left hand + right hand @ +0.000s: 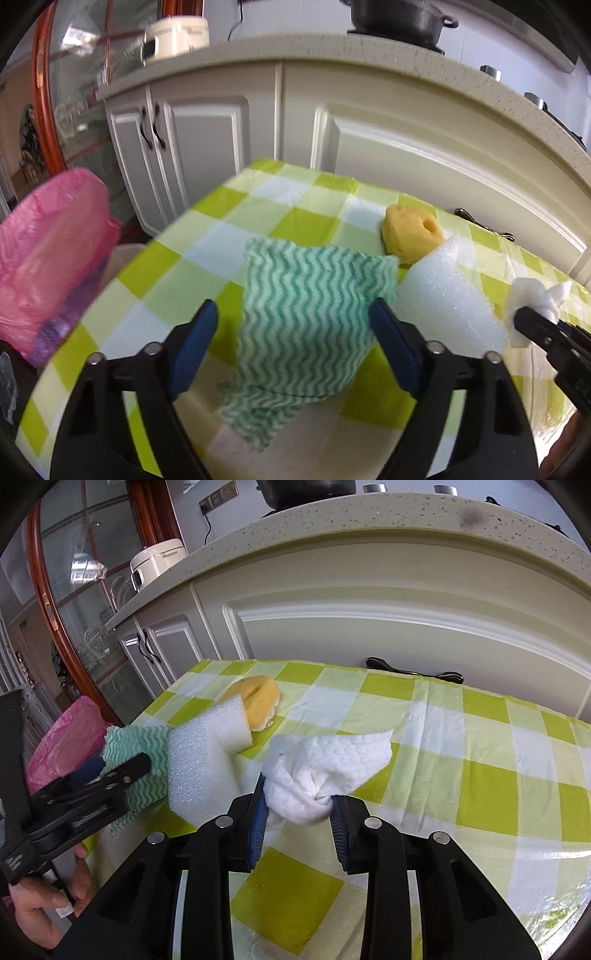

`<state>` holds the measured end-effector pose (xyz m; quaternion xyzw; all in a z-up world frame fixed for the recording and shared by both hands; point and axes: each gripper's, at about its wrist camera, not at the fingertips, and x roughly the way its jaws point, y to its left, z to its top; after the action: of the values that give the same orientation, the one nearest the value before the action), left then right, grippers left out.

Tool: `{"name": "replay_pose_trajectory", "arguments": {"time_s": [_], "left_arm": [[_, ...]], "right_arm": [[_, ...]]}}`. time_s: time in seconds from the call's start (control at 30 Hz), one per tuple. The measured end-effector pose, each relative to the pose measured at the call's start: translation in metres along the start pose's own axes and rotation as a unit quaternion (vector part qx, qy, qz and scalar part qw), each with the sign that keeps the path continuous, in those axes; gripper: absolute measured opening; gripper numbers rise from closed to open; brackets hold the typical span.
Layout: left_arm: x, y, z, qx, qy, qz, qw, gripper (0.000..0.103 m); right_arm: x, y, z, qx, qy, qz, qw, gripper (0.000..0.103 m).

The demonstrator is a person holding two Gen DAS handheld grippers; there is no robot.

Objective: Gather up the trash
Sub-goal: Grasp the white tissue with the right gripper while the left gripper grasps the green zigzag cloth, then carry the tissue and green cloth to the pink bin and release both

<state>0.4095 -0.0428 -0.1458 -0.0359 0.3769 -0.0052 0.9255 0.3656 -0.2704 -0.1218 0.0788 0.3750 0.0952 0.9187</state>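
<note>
my right gripper (pixel 299 805) has its jaws clamped on a crumpled white tissue (pixel 325 771), lifted just above the checkered counter (pixel 480 786). my left gripper (pixel 291 325) has its jaws spread wide, with a green wavy cloth (pixel 310 310) lying between them, apparently touching the right finger only. just right of that cloth sits a white foam block (pixel 447 299), and behind the block, touching it, a yellow sponge (pixel 410 232). well left of the cloth, off the counter edge, is a pink bag-lined bin (pixel 51 258).
</note>
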Motion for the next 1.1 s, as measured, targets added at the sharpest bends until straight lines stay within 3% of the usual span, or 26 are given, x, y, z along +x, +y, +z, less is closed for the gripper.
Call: {"name": "replay_pose_trajectory", "arguments": {"time_s": [0.07, 0.2, 0.23, 0.33, 0.63, 1.1], "left_arm": [[0.002, -0.001, -0.001, -0.002, 0.005, -0.011, 0.9999, 0.062], [0.0, -0.006, -0.005, 0.014, 0.007, -0.032, 0.9994, 0.018], [-0.005, -0.007, -0.008, 0.017, 0.003, -0.032, 0.9993, 0.015], [-0.02, -0.006, -0.013, 0.021, -0.014, -0.03, 0.9992, 0.011], [-0.088, 0.014, -0.03, 0.003, -0.064, -0.029, 0.9975, 0.01], [-0.223, 0.055, -0.073, 0.002, -0.148, -0.05, 0.9878, 0.011]], "right_arm": [[-0.004, -0.001, 0.001, 0.0, -0.004, 0.001, 1.0, 0.031], [-0.011, 0.0, 0.0, 0.004, -0.011, 0.005, 1.0, 0.031], [-0.012, 0.0, -0.001, 0.005, -0.013, 0.006, 1.0, 0.031], [-0.02, 0.005, -0.006, 0.006, -0.018, 0.01, 1.0, 0.031], [-0.056, 0.031, -0.016, -0.006, -0.04, 0.024, 0.999, 0.031], [-0.125, 0.109, -0.04, -0.072, -0.076, 0.057, 0.993, 0.031]]}}
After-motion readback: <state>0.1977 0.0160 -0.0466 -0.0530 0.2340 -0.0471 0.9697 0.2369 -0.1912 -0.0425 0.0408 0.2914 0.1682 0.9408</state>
